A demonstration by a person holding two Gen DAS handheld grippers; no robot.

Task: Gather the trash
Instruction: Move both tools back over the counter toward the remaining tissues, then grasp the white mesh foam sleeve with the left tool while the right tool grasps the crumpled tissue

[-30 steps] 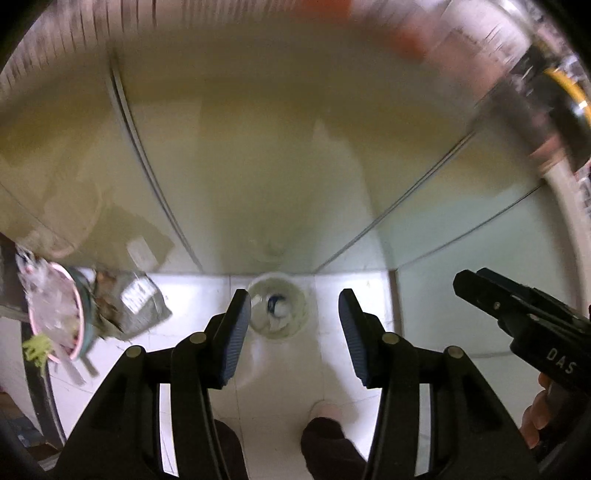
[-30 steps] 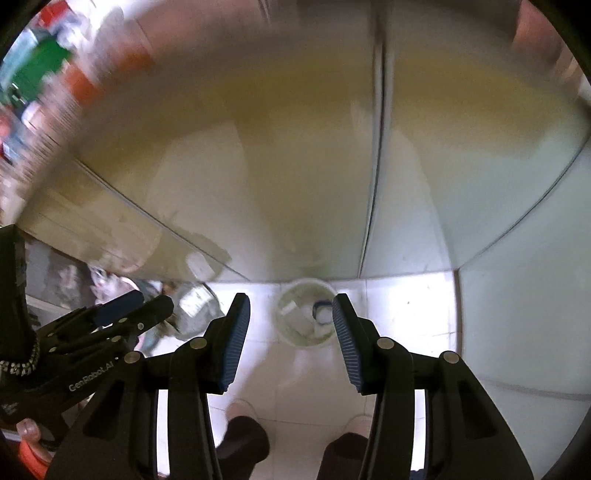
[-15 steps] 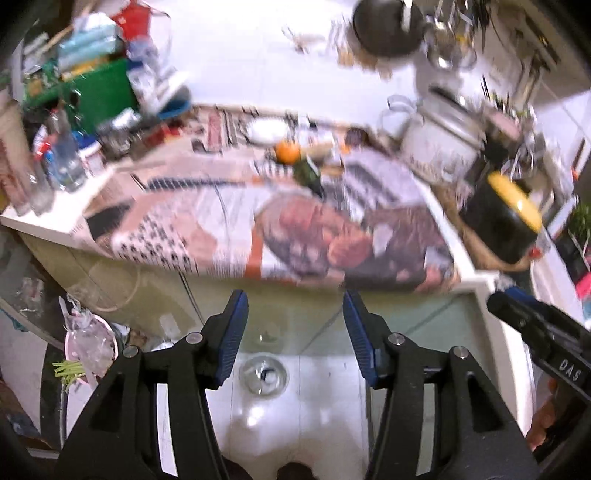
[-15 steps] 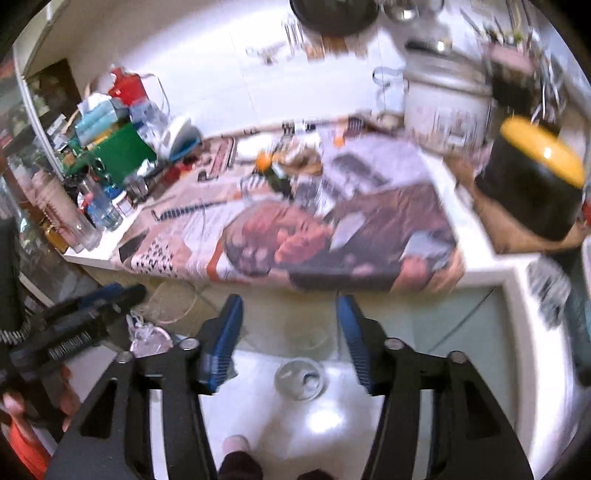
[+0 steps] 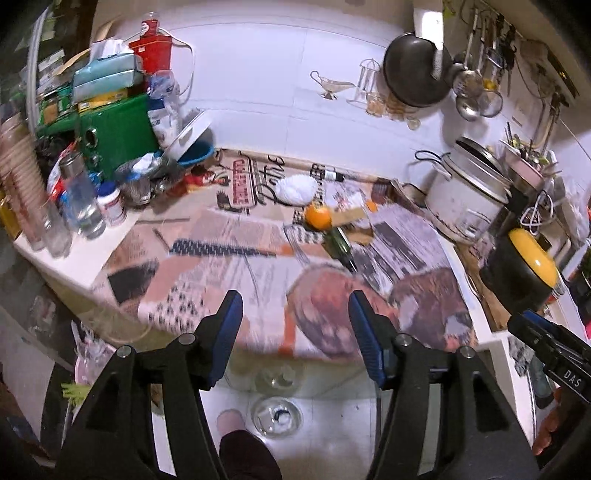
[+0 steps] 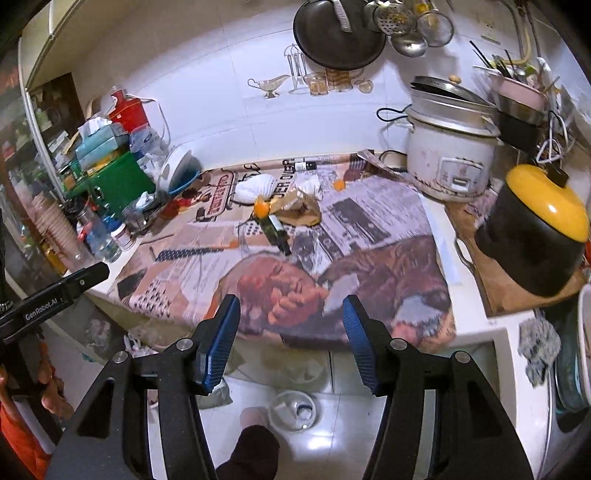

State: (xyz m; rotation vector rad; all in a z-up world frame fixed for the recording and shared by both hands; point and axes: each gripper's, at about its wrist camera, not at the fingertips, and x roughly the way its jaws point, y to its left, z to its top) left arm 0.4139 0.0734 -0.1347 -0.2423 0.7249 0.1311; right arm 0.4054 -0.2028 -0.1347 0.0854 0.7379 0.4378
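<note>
Trash lies on the newspaper-covered counter [image 6: 369, 258]: a dark green bottle [image 6: 277, 232] on its side, an orange [image 6: 261, 209], a brown paper piece [image 6: 301, 210], white crumpled paper [image 6: 255, 188] and a small orange bit [image 6: 339, 184]. The left wrist view shows the bottle [image 5: 340, 247], the orange [image 5: 318, 217] and the white paper [image 5: 295, 188]. A clear bin [image 6: 292, 410] with scraps stands on the floor below; it also shows in the left wrist view [image 5: 277, 416]. My left gripper [image 5: 295, 339] and right gripper [image 6: 291, 339] are open and empty, above the counter's front edge.
A rice cooker [image 6: 448, 162] and a black pot with yellow lid [image 6: 535, 229] stand at the right. A green box [image 6: 110, 184], bottles [image 6: 99, 240] and tissue boxes crowd the left. A pan [image 6: 338, 33] and utensils hang on the wall.
Both grippers have risen from facing the cabinet front and floor bin to looking over the counter top. Both stayed open and empty.
</note>
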